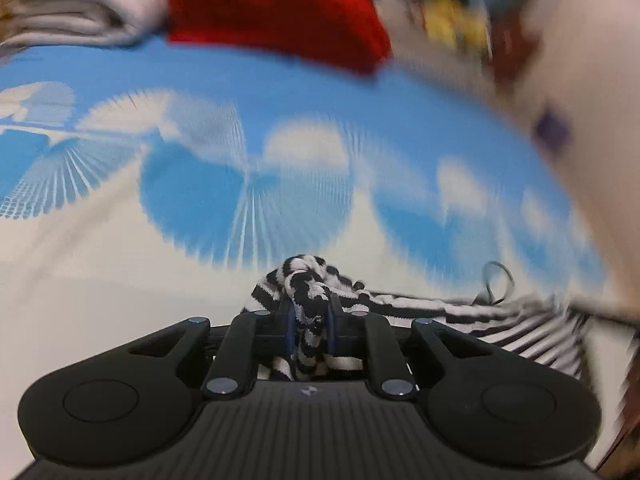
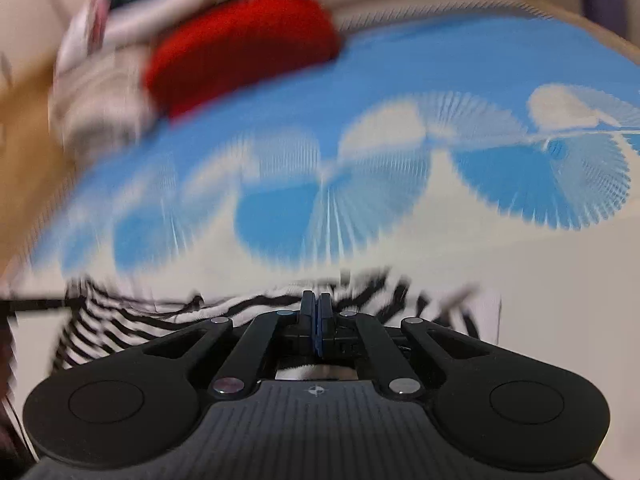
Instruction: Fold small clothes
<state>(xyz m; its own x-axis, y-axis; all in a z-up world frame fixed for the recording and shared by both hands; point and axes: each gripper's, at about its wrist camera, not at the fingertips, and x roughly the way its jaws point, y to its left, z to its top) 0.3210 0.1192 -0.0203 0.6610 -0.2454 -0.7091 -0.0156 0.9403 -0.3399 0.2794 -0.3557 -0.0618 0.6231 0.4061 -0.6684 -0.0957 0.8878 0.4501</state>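
A black-and-white striped garment [image 1: 460, 312] stretches between both grippers above a blue-and-white patterned cloth [image 1: 280, 92]. My left gripper [image 1: 311, 312] is shut on a bunched corner of the garment, which trails off to the right. In the right wrist view the striped garment [image 2: 132, 320] runs left from my right gripper [image 2: 316, 304], whose jaws are pressed together on its edge. Both views are motion-blurred.
A red folded garment [image 1: 276, 8] lies at the far edge of the cloth, with a stack of folded white clothes [image 1: 80, 4] to its left. In the right wrist view the red garment [image 2: 240, 44] and pale clothes [image 2: 100, 92] sit at the upper left.
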